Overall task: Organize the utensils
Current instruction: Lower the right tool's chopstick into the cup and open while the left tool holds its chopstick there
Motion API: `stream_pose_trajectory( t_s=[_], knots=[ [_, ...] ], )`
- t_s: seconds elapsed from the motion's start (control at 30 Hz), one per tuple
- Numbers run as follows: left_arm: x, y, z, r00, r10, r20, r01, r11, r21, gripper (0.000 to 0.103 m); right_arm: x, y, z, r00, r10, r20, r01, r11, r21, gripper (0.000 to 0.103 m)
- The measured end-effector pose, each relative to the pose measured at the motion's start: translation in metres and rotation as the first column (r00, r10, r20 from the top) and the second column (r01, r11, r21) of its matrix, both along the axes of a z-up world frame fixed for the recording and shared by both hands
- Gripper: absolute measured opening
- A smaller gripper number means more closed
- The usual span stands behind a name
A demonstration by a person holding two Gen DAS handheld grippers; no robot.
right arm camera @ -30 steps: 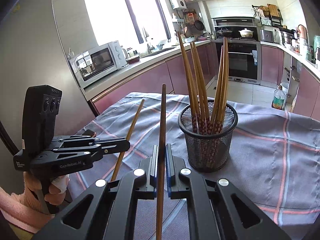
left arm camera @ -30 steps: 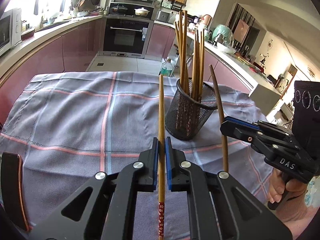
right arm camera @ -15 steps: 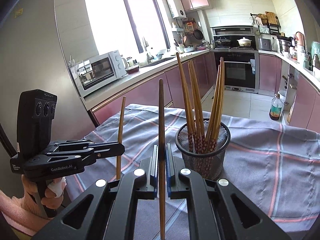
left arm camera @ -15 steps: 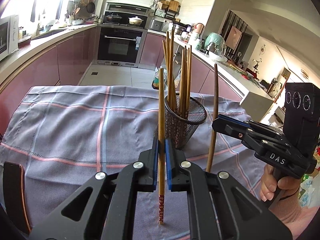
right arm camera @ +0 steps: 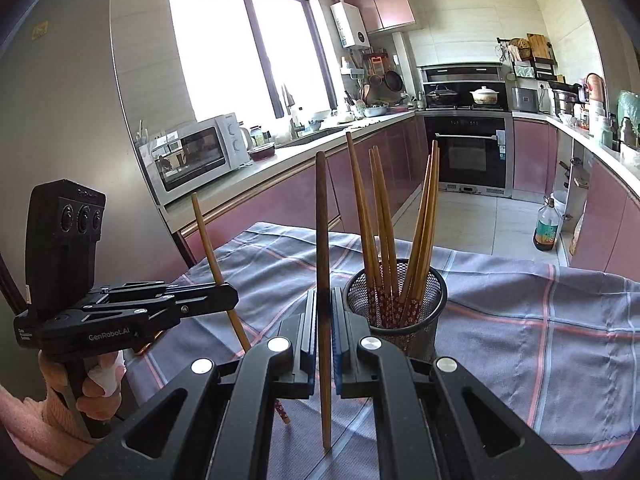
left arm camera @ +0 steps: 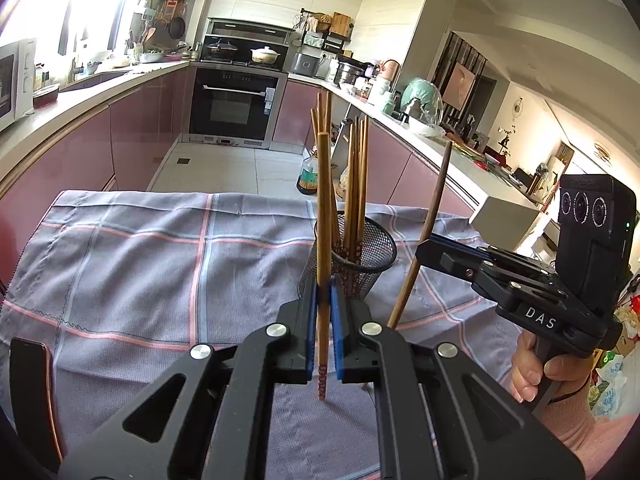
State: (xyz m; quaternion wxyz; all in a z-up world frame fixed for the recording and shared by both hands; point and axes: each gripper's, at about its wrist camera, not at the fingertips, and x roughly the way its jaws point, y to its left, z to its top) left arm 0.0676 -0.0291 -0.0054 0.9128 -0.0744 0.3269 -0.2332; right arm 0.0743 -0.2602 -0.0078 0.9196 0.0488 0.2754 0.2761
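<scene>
Left gripper [left arm camera: 323,308], left wrist view: blue pads clamped tight on a light bamboo chopstick [left arm camera: 322,216]. Long axis close to vertical, plain tip up, red-patterned end hanging below the jaws over the grey plaid cloth [left arm camera: 140,264] on the counter. Directly behind it sits the black wire-mesh cup [left arm camera: 372,252], upright, holding a bundle of matching bamboo chopsticks [left arm camera: 356,184] standing patterned ends down, tips fanned upward. Right gripper [left arm camera: 424,250] comes in from the right edge, held by a hand [left arm camera: 540,372] in a pink sleeve, closed on a darker brown chopstick [left arm camera: 424,236]; that one leans, top tilted to the right, lower end down towards the cloth just right of the cup.

Right wrist view: right gripper [right arm camera: 324,320] pinched shut on the darker brown chopstick [right arm camera: 322,264], axis near vertical, rounded end up, lower end hanging clear below the jaws. Mesh cup [right arm camera: 400,312] just right of and behind the jaws, its chopsticks [right arm camera: 384,216] splayed in two clusters. Left gripper [right arm camera: 230,296] enters from the left, gripped by a hand [right arm camera: 96,384], closed on the light chopstick [right arm camera: 212,248], which leans top-left, patterned end low near the cloth [right arm camera: 540,312]. Both held sticks are outside the cup.
</scene>
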Motion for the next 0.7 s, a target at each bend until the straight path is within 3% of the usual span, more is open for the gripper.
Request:
stream_pose_trajectory(
  t_s=[0.7],
  knots=[
    [0.000, -0.003, 0.017, 0.999, -0.004, 0.035, 0.005, 1.000, -0.009, 0.007, -0.004, -0.009, 0.014, 0.999, -0.019, 0.049, 0.019, 1.000, 0.005, 0.005]
  ],
)
